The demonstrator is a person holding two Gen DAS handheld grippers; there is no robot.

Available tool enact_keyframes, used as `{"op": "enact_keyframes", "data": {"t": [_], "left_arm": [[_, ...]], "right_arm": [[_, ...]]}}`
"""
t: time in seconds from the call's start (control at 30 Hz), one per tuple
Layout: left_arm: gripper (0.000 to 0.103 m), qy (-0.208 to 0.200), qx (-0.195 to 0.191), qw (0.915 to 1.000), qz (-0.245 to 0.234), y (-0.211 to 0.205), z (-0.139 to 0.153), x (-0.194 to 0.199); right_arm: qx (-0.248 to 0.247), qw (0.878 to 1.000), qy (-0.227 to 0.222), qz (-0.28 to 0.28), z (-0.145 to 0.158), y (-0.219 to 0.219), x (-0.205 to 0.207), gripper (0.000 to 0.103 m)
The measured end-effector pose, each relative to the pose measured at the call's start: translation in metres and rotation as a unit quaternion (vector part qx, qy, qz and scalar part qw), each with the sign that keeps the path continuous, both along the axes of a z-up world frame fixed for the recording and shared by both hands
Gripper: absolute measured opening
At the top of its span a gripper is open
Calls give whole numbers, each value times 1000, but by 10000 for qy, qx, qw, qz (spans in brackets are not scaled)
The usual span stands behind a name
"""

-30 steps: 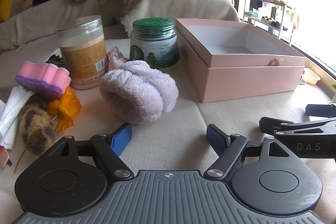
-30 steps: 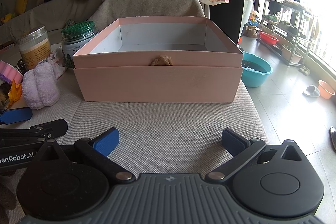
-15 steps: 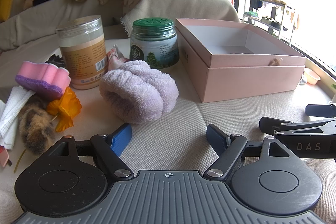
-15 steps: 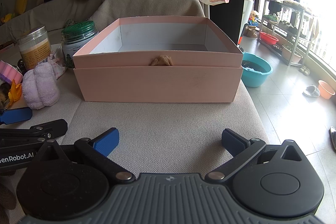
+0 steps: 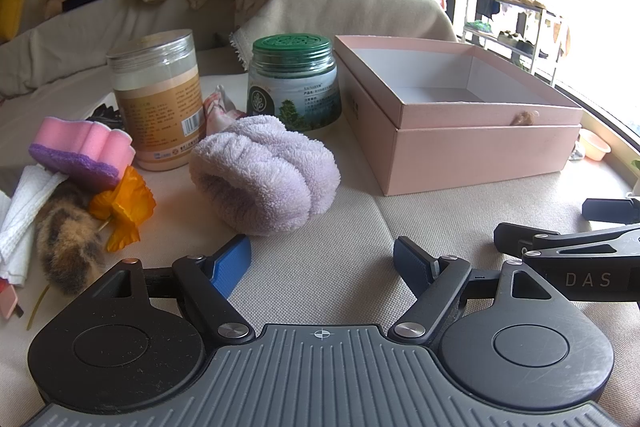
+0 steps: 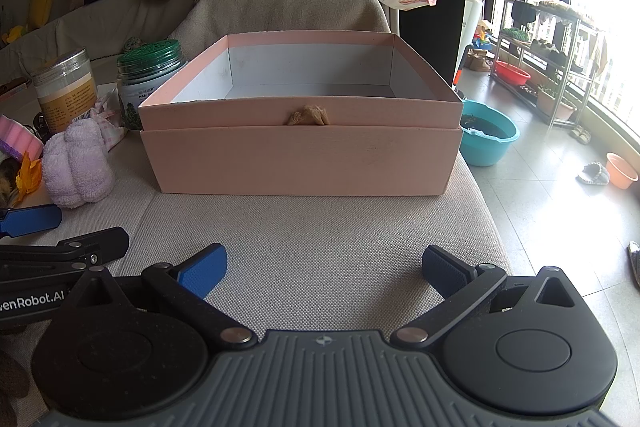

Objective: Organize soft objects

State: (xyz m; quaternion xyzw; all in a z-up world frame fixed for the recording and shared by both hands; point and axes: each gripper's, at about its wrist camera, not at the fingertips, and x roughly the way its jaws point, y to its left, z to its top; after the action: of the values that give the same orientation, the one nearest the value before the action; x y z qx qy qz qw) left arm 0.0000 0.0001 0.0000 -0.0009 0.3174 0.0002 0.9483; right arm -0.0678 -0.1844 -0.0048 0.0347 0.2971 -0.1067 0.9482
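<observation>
**Legible markings in your two wrist views**

- Right gripper [image 5: 600,227], as you see it from the left wrist: white capitals "DAS" on its black side arm.
- Left gripper [image 6: 44,231], as you see it from the right wrist: white lettering "enRobot.AI" on its black side arm, with the start cut off by the frame edge.
- Green-lidded jar [image 5: 294,85]: your left view shows a round leaf emblem, a tree picture and small white print, too fine to read.
- Clear-lidded canister [image 5: 158,99]: orange label with a barcode and small print, which you cannot read either.
</observation>
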Motion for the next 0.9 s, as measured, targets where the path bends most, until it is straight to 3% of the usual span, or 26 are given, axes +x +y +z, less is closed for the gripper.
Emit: {"op": "enact_keyframes", "data": {"t": [0.9], "left_arm": [[83,-3,-7,10000,7,7,1,-5]], "right_arm": [[2,10000,0,-4,0,0,0,103]]}}
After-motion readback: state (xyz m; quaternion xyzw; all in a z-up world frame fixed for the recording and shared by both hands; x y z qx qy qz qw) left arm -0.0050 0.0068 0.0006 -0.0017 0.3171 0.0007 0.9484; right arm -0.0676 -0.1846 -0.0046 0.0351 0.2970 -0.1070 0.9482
